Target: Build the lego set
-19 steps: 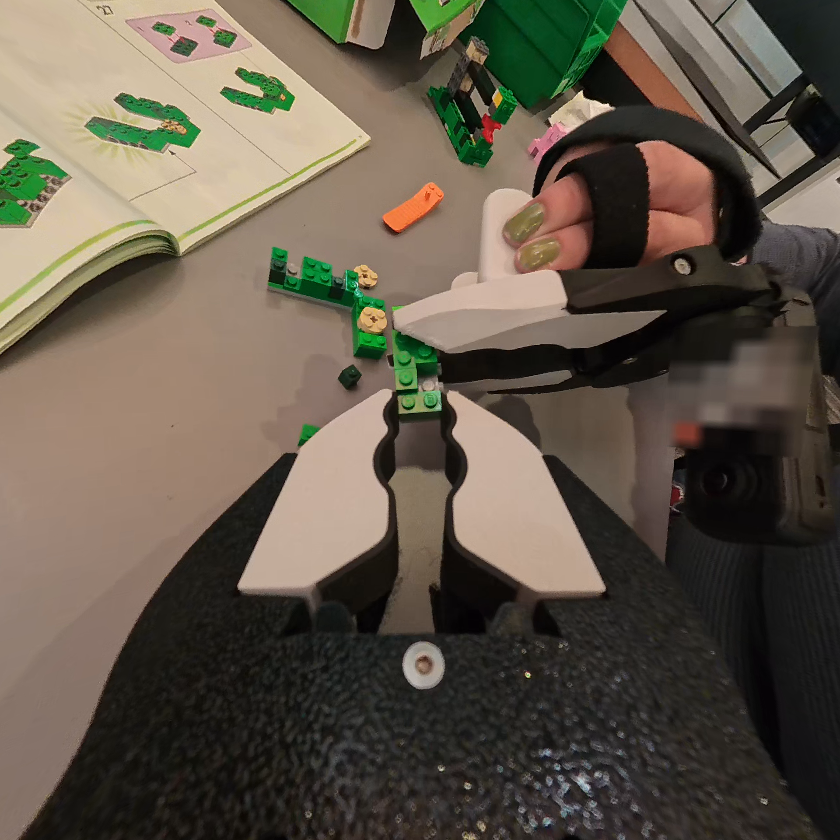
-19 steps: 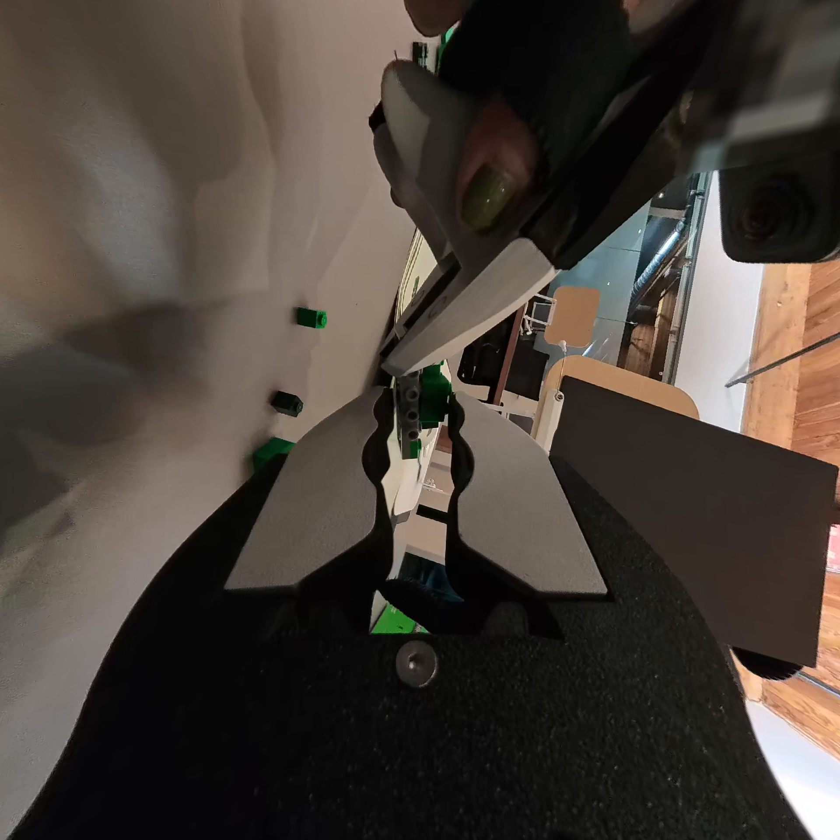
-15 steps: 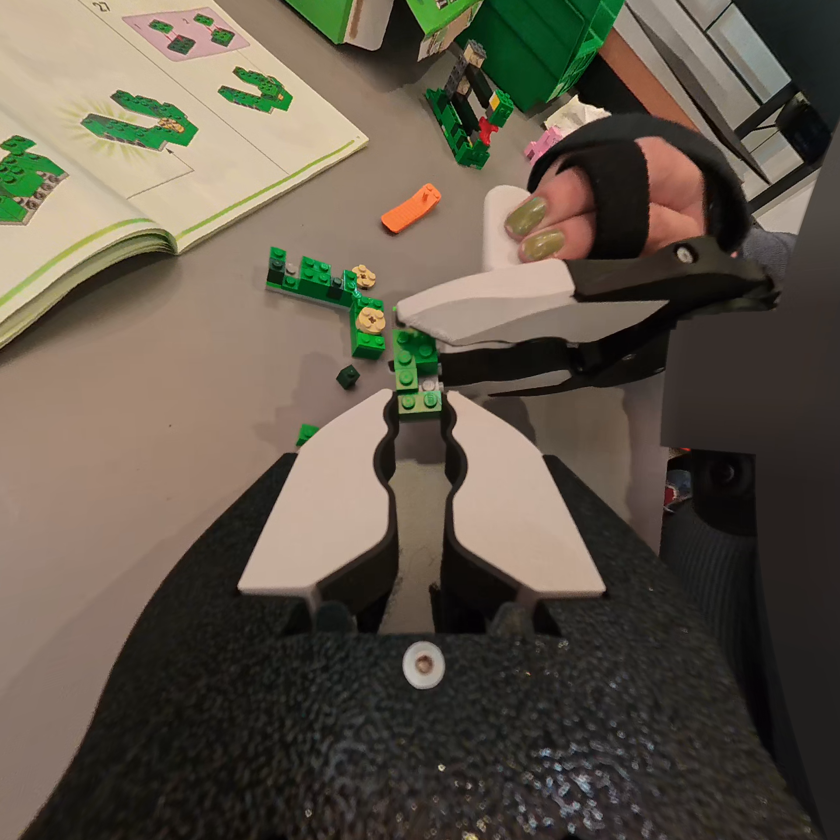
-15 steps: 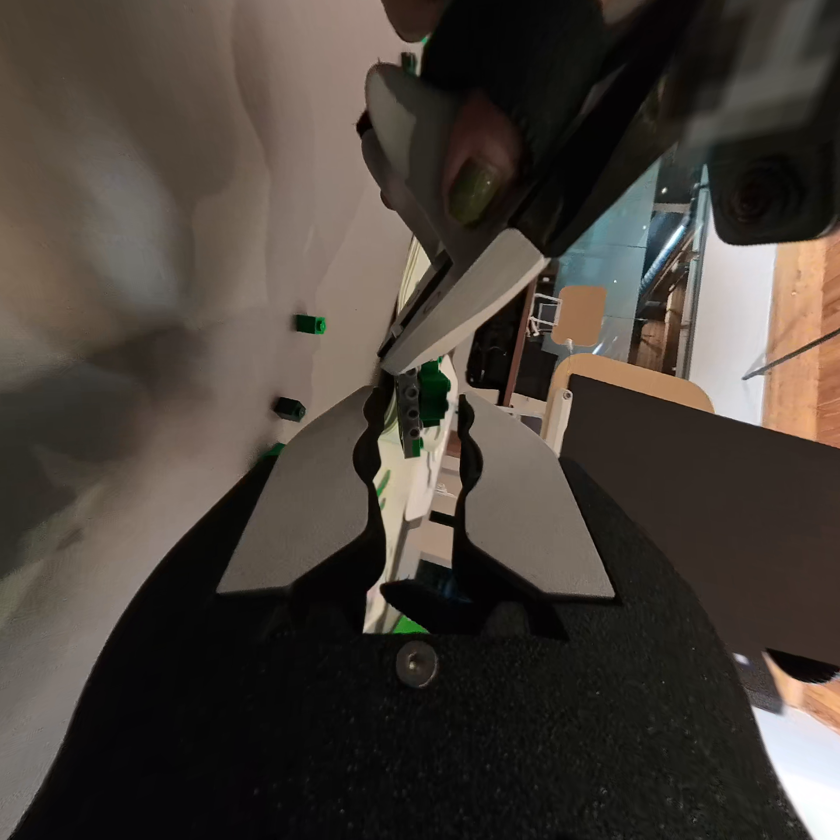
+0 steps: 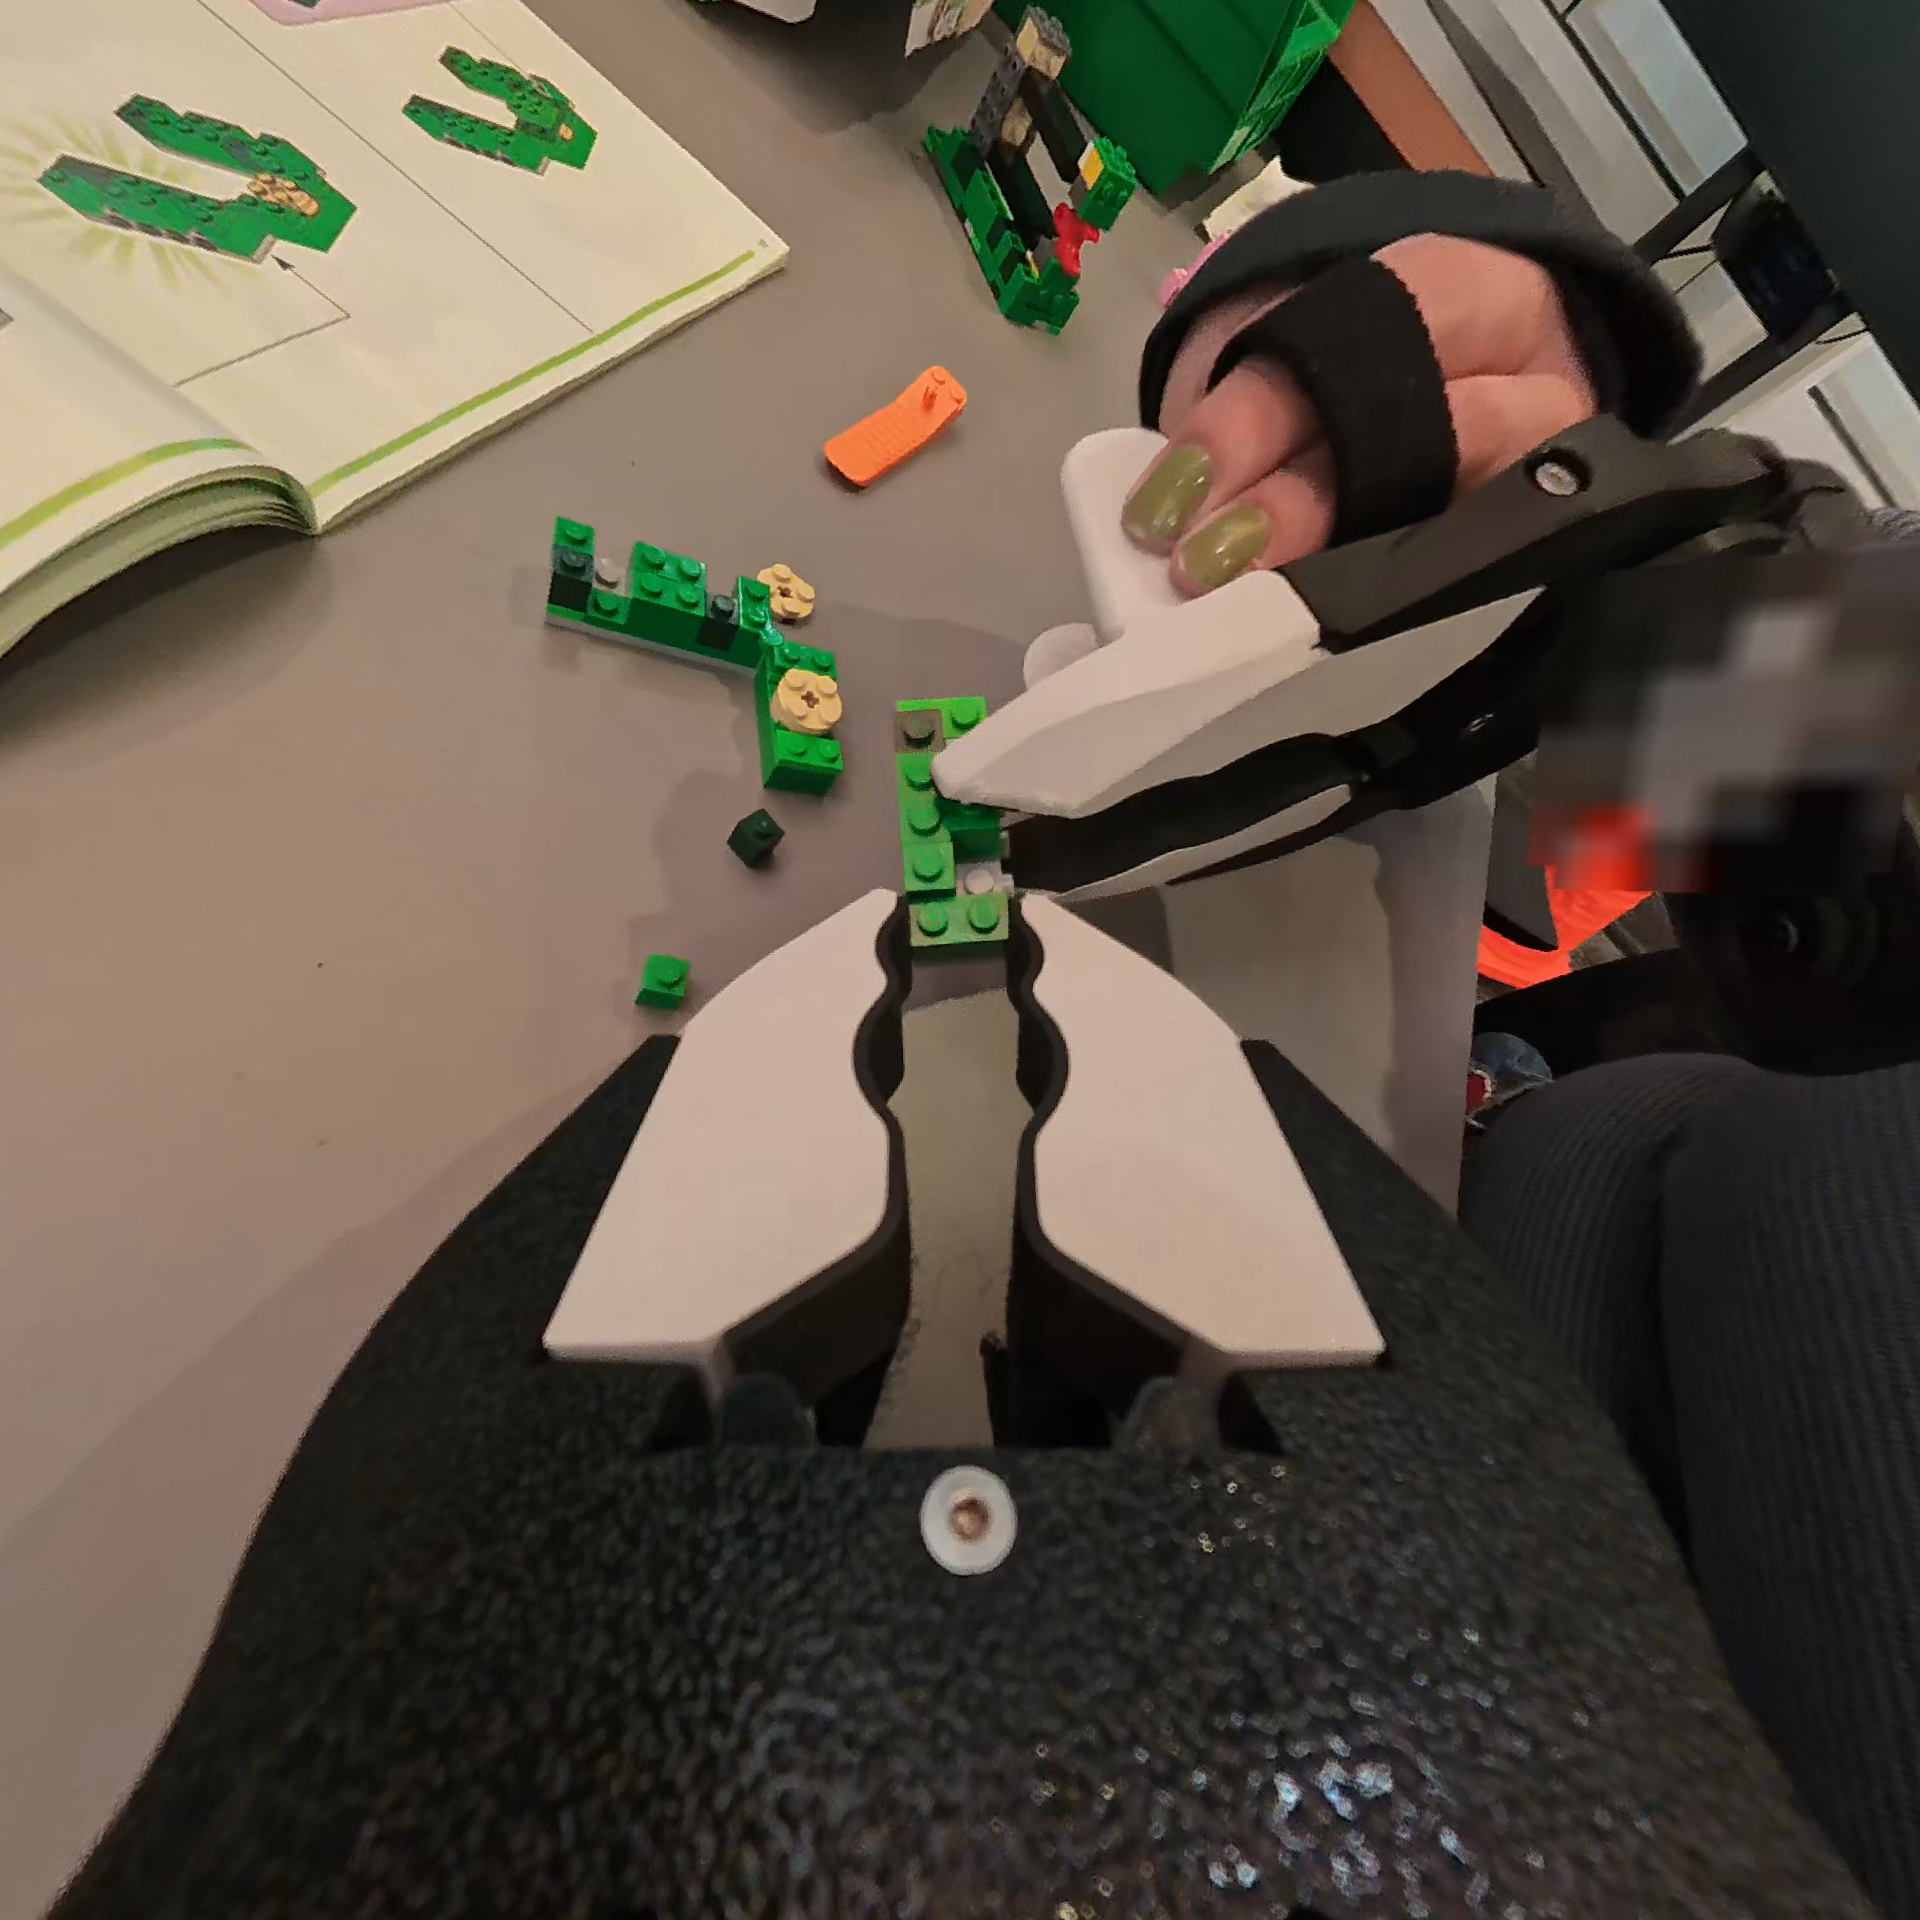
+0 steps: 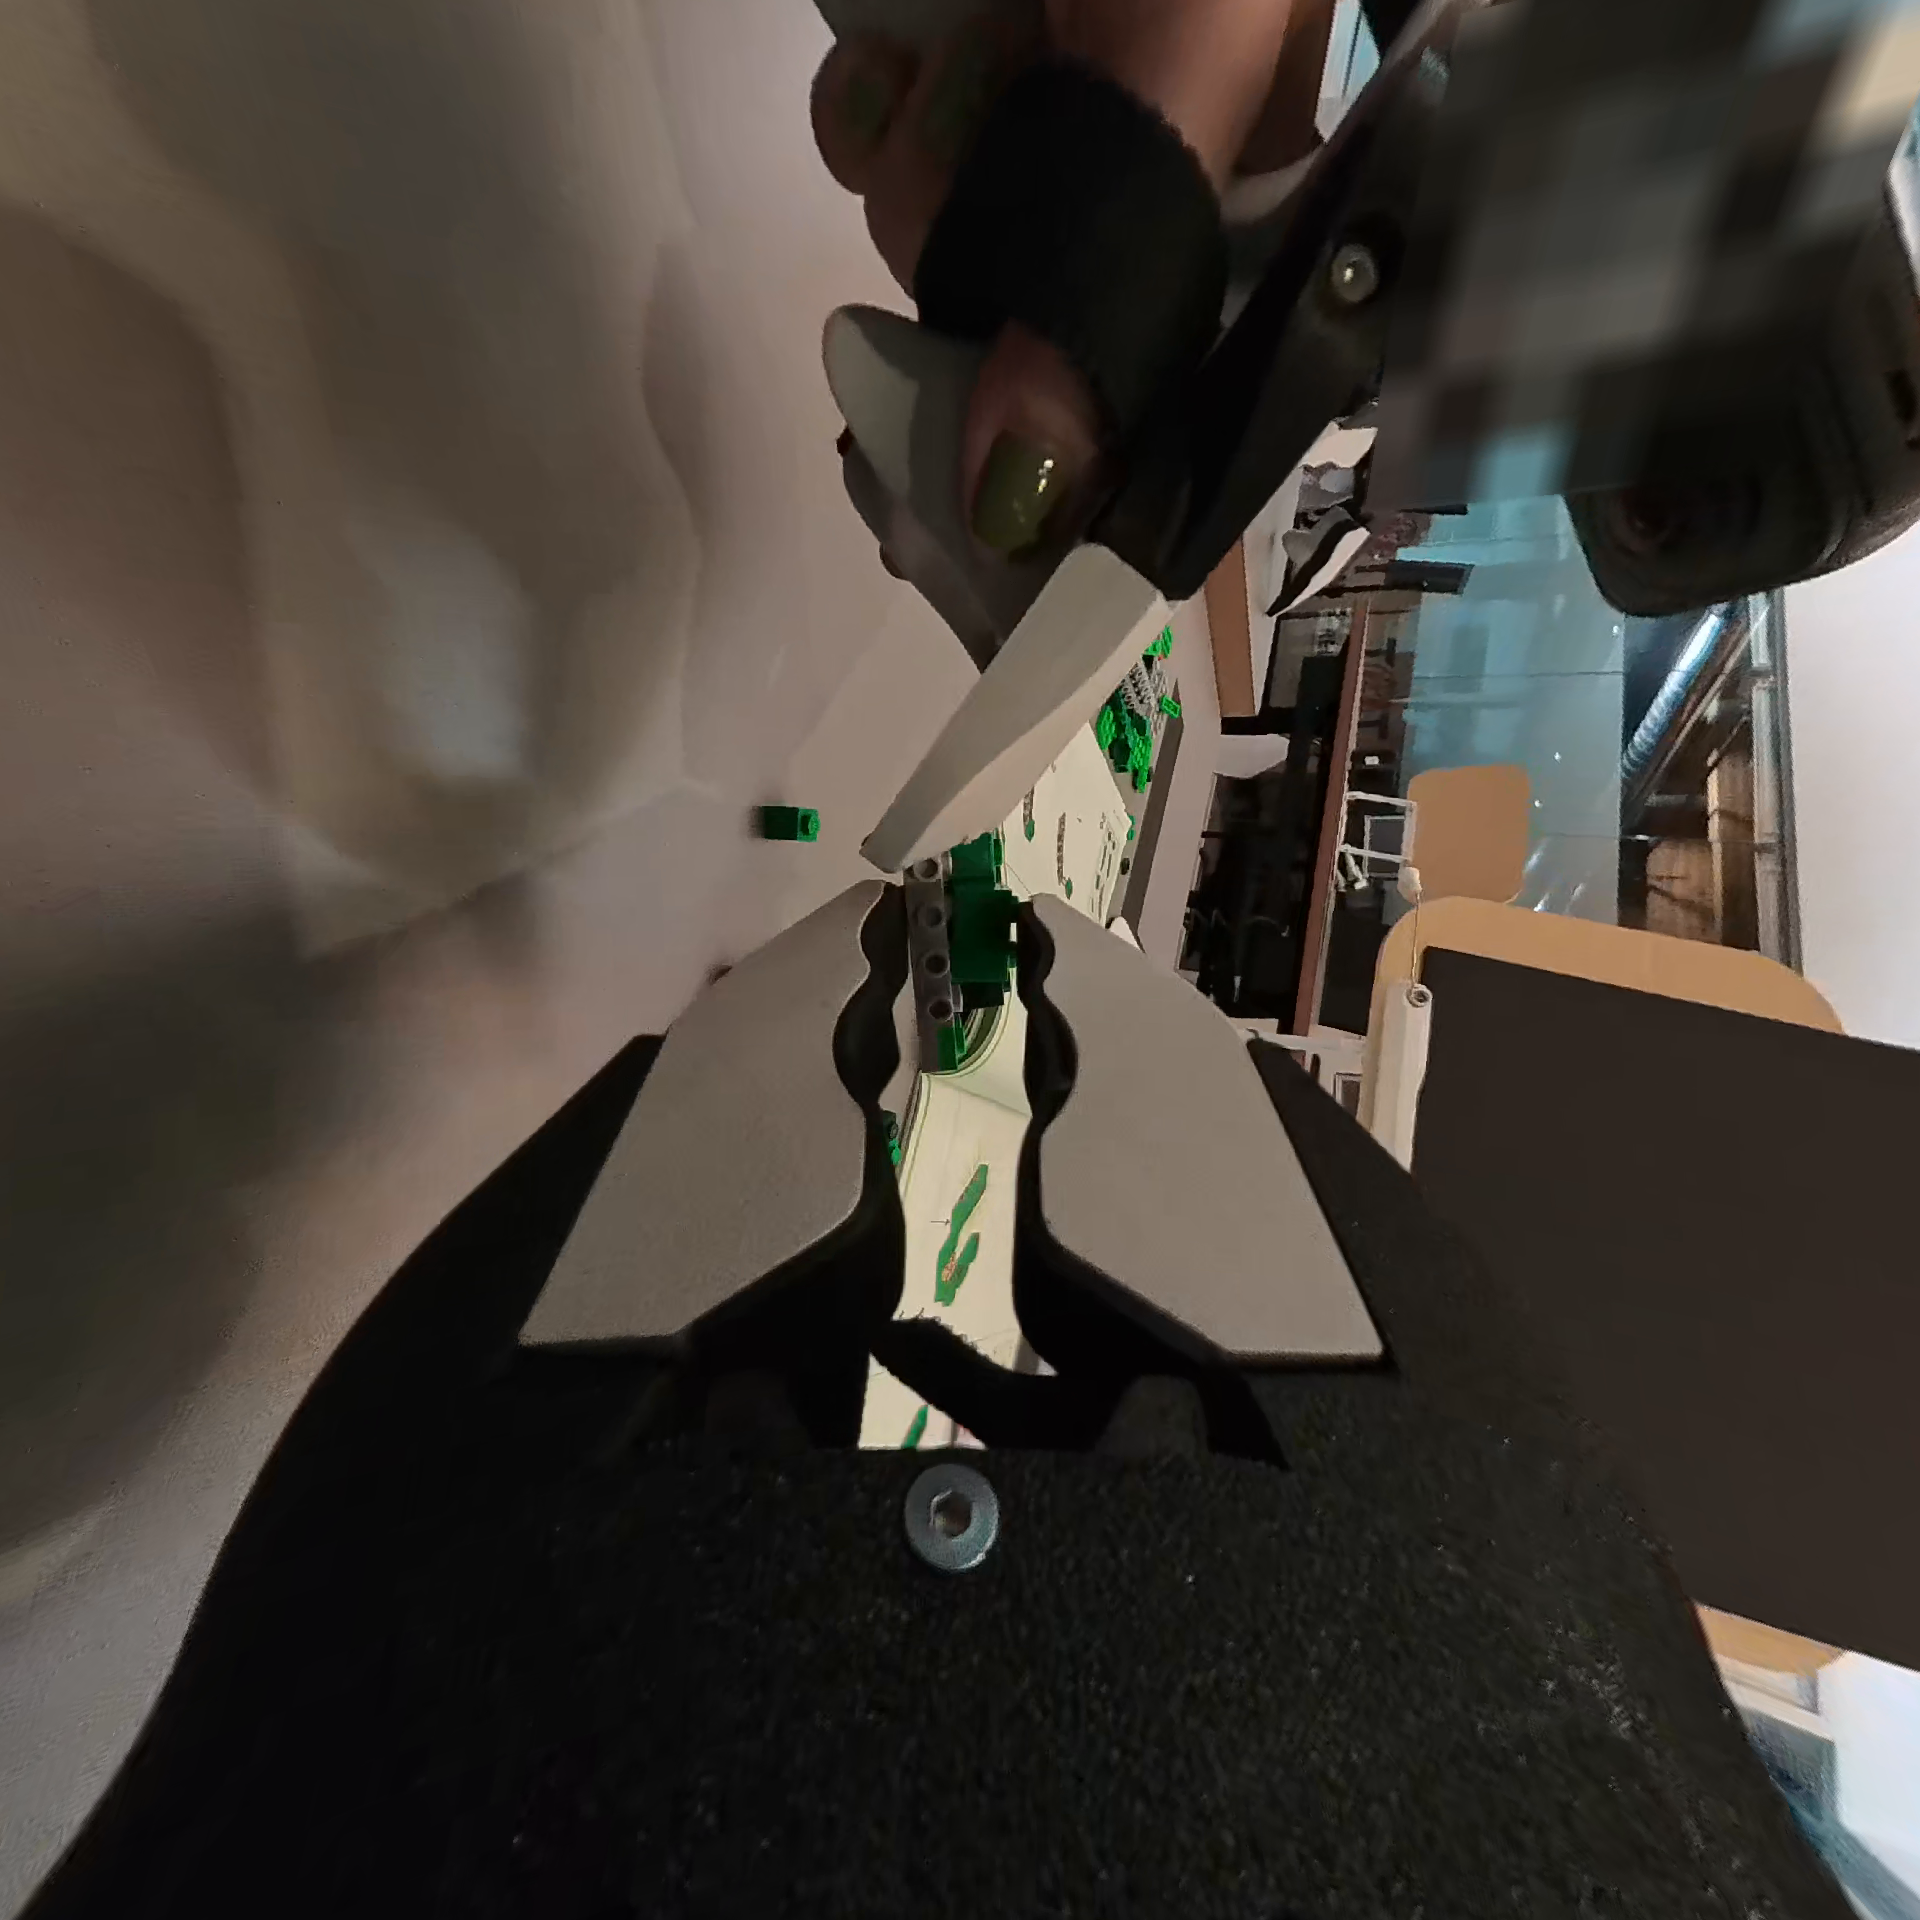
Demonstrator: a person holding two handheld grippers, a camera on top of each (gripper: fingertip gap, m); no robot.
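Grey table (image 5: 312,935), open booklet (image 5: 364,260) far left, loose bricks near. Your left gripper (image 5: 958,930) and right gripper (image 6: 951,935) both pinch the green brick strip (image 5: 940,831). Chairs stand beyond.

My claw fingers (image 5: 748,1122): pale grey, black-lined
Held brick strip (image 5: 940,831): green, grey underneath
Desk (image 5: 312,883): grey
Brick separator (image 5: 896,426): orange

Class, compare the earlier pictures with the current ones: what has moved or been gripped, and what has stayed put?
The right gripper has slid farther along the green strip, its fingers now closed around the strip's middle. The left gripper still clamps the strip's near end. The L-shaped build, loose bricks, orange tool and booklet lie unchanged.
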